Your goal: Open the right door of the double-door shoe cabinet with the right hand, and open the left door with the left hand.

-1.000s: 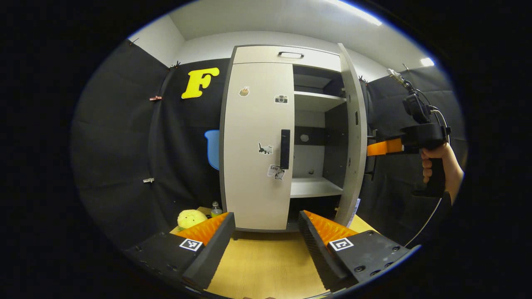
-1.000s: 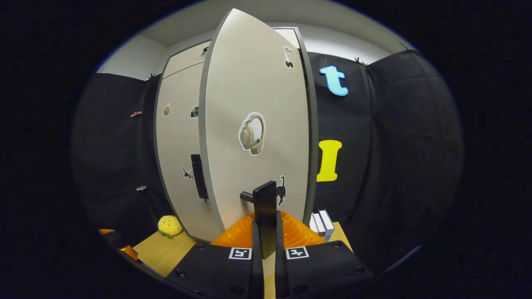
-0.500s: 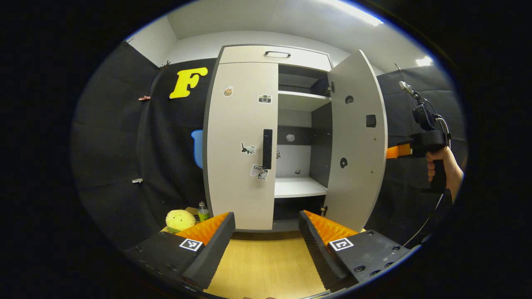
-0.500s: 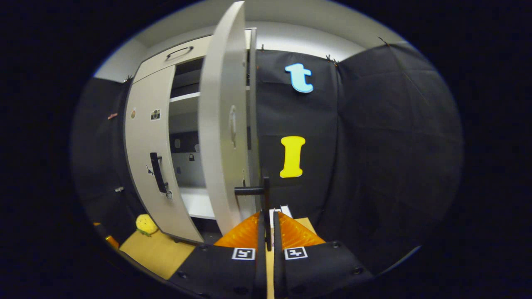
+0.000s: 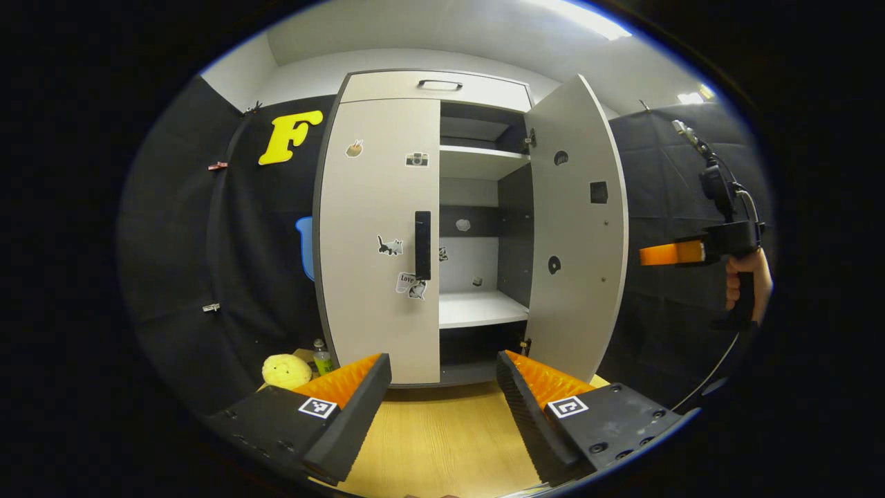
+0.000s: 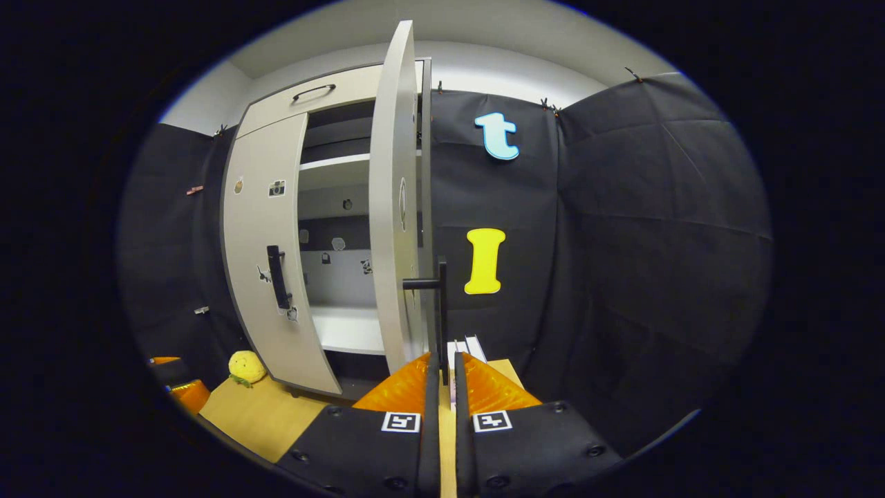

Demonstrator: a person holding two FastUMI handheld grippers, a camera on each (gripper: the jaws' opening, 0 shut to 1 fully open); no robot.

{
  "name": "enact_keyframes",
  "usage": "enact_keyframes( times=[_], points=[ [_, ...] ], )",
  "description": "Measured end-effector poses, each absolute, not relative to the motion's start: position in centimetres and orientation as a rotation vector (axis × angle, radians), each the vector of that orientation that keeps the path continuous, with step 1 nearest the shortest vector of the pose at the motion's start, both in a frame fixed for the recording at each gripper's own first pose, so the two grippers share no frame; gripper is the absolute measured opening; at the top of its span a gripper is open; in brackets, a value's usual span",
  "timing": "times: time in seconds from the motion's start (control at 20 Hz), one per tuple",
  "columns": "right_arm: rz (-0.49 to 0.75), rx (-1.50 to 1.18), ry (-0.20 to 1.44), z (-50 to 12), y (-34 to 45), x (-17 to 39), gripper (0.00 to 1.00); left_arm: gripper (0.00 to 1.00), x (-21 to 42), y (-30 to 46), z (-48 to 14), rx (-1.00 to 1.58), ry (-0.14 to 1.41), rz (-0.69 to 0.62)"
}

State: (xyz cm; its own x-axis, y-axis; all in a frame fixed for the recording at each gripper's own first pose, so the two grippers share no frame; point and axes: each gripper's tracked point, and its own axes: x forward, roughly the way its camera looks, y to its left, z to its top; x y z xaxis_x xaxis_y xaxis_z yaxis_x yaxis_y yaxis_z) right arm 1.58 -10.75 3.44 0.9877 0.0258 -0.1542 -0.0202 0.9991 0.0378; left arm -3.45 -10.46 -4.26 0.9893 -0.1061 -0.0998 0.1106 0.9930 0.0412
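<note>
- The right door [image 5: 577, 228] has swung wider than a second ago and now stands well past square to the shoe cabinet [image 5: 442, 90], its inner face towards the left gripper view; the shelves [image 5: 477, 308] lie bare.
- The right gripper [image 6: 442, 370] has drawn back; its fingers stay nearly closed with only a slit between them, the right door handle [image 6: 440, 304] now just ahead of the tips; whether they still pinch it I cannot tell; the right half looks done.
- The left gripper [image 5: 442, 387] hangs wide open and empty over the desk [image 5: 442, 443], short of its front edge; the left door [image 5: 380, 235] remains shut, its handle [image 5: 422, 245] untouched, so that comes next.
</note>
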Motion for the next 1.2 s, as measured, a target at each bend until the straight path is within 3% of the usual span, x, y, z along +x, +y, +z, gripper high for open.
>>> enact_keyframes(
  times=[0.1,0.15,0.5,0.8,0.85,0.9,1.15,1.2],
  points=[
    [0.031,0.033,0.154,3.3,-9.3,0.1,0.13,0.95,-2.7,-9.7,-4.3,0.05,0.097,-0.116],
    [0.038,0.049,0.129,3.7,-8.5,-0.6,0.05,0.95,-2.4,-9.3,-4.4,0.049,0.097,-0.12],
    [0.144,0.046,0.166,0.1,2.4,-1.8,0.05,0.95,0.8,-4.9,-4.4,0.038,0.09,-0.135],
    [0.081,0.041,0.157,-1.8,6.7,0.7,0.06,0.95,2.3,0.1,-4.0,-0.002,0.083,-0.132],
    [0.084,0.053,0.148,-1.7,7.4,0.9,0.14,0.95,2.5,0.5,-3.9,-0.012,0.081,-0.138],
    [0.096,0.067,0.14,-1.7,8.1,1.3,0.16,0.95,2.7,1.0,-3.8,-0.014,0.079,-0.137],
    [0.115,0.035,0.134,-3.2,8.6,2.7,0.82,0.95,4.0,2.0,-3.6,0.004,0.078,-0.11],
    [0.123,0.029,0.13,-3.4,8.6,2.9,0.88,0.95,4.4,1.8,-3.6,0.001,0.081,-0.107]
  ],
)
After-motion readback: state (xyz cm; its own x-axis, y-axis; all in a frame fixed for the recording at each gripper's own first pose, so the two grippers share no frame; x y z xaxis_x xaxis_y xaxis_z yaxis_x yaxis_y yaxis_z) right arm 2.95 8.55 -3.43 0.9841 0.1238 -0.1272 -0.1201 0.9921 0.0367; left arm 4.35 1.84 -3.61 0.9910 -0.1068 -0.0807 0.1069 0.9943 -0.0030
